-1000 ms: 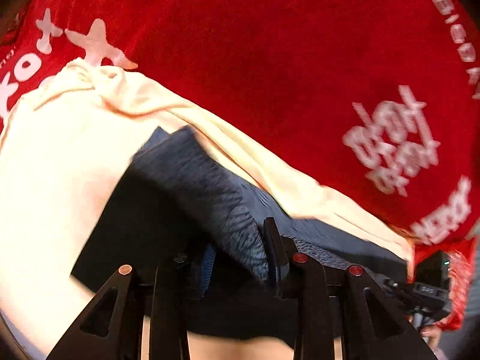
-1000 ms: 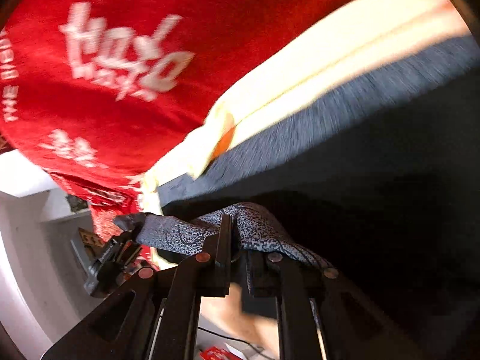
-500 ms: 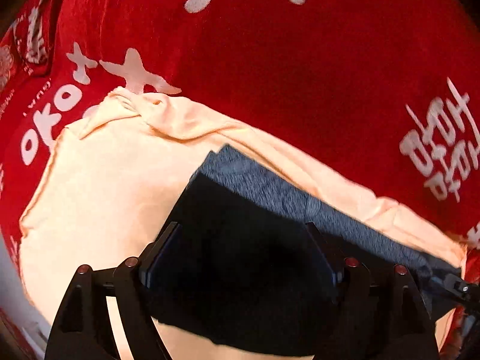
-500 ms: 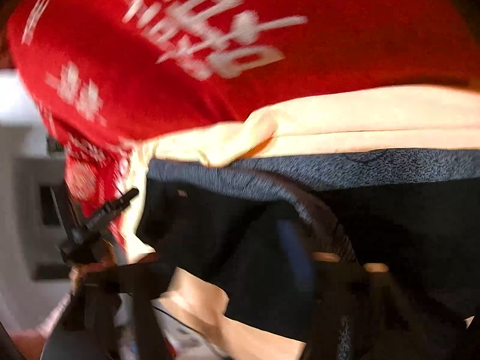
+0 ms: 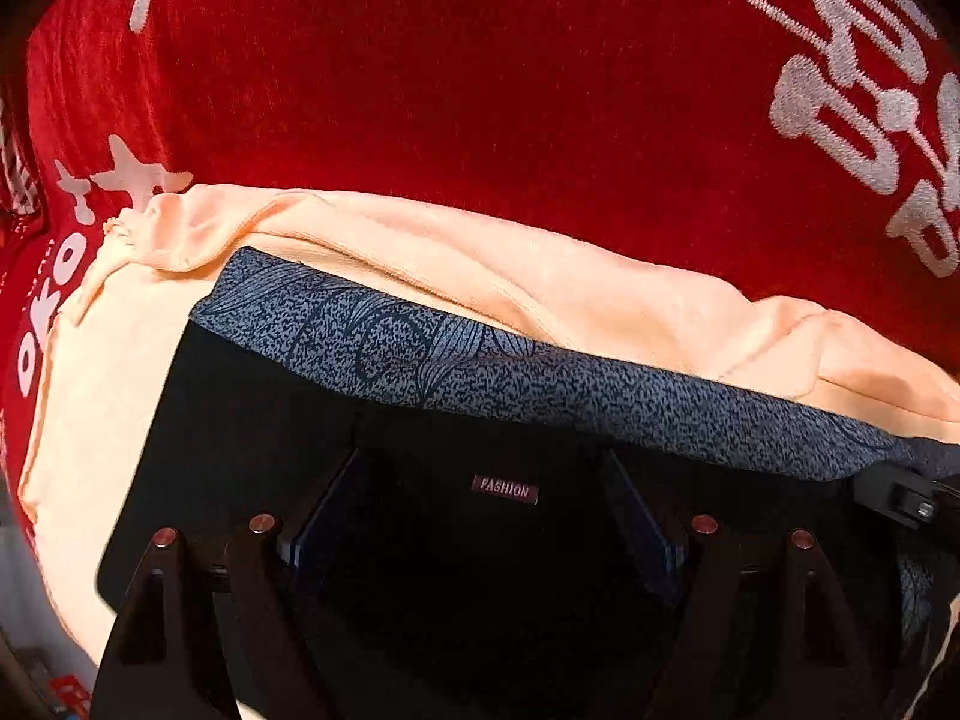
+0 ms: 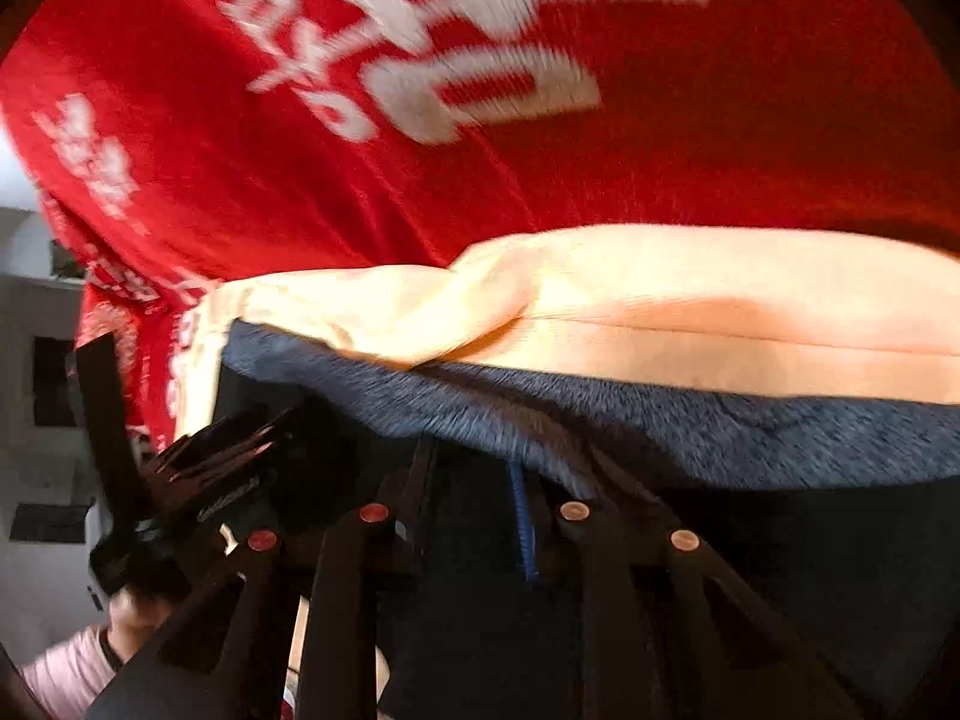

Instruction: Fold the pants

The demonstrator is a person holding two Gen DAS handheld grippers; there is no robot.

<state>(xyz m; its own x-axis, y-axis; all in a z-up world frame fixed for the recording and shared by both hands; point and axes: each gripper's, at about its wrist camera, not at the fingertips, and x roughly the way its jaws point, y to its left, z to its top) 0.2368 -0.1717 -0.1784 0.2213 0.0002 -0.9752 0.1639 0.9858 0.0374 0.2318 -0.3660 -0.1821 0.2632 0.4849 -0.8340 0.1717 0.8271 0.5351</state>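
The dark pants lie folded flat, black with a blue speckled band along the far edge and a small "FASHION" label. My left gripper is open, its jaws spread wide over the black part, holding nothing. In the right wrist view the pants show as blurred blue and black cloth. My right gripper is open just above them, with a blue cord between the fingers.
A peach garment lies under the pants, also in the right wrist view. Both rest on a red cloth with white lettering. The other gripper and a hand show at left, with white furniture behind.
Both grippers have let go of the pants and opened. The lifted part now lies flat on the folded pants. The left gripper moved in closer.
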